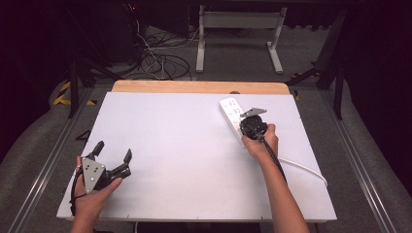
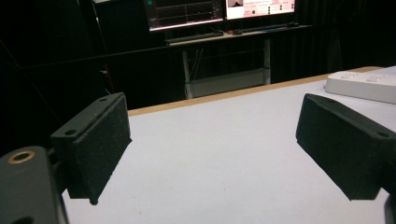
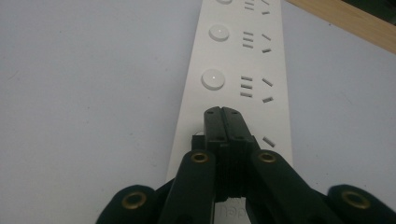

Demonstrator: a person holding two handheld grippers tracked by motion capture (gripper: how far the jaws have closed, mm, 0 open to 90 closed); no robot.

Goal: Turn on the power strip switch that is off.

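High view: the strip (image 1: 232,116) lies at two o'clock on the counter (image 1: 184,145), right gripper (image 1: 252,127) on it. Left gripper view: left gripper (image 2: 212,144), fingers spread, nothing between. Right gripper view: fingers (image 3: 215,126) pressed together, tips at a round button.

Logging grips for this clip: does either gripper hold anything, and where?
Nothing held. Right gripper is shut, tips over the power strip; left gripper is open.

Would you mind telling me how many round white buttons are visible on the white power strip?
3: on the white power strip, one round button nearest the right gripper, one farther, one cut off; the jaws may hide another.
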